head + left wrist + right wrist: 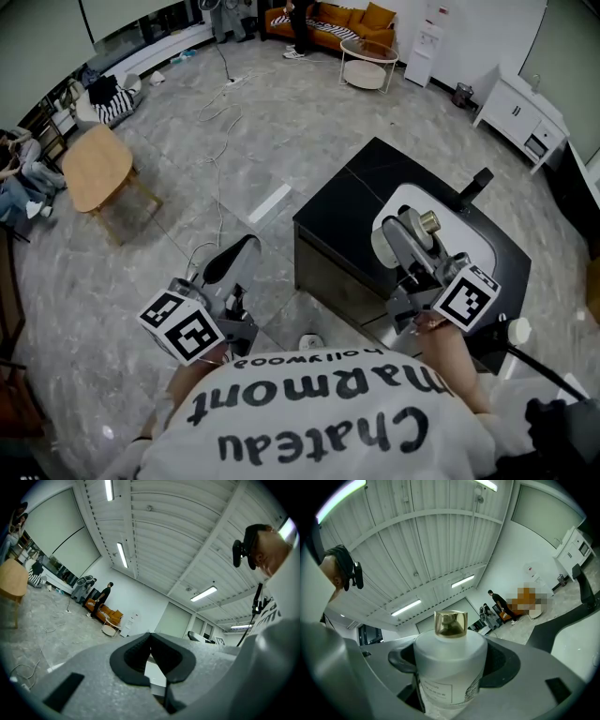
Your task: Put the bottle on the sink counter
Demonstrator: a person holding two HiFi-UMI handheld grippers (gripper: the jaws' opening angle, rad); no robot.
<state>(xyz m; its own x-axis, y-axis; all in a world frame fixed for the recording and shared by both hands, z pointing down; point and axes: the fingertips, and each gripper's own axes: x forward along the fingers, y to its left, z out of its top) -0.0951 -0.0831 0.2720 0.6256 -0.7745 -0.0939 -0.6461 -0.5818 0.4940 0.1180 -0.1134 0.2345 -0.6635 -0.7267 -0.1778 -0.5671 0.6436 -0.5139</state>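
Two claws show in the head view, one in each of the person's hands. The right claw (414, 231) is at the middle right of the frame, over the black sink counter (345, 201). It holds the bottle (428, 222) up in the air above the white sink bowl (405, 195). A black tap (475, 185) stands just past it. The bottle does not look set down yet. I think it is held high so that it can be moved over to a flat black part of the counter. The left claw (238, 253) is at the lower left, over the gray floor and well away from the counter. I think it waits there to keep out of the way.

In the left gripper view, the two dark pads (133, 658) meet at their tips in the middle of the frame. Nothing is between them. This claw is closed and empty, and it points out across the room.

In the right gripper view, the white bottle fills the lower middle of the frame. Its gold cap (451, 623) points up at the ceiling, so it is upright. The jaws press on both sides of its round body and hold it tight. That grip looks firm enough to carry it without a tip.
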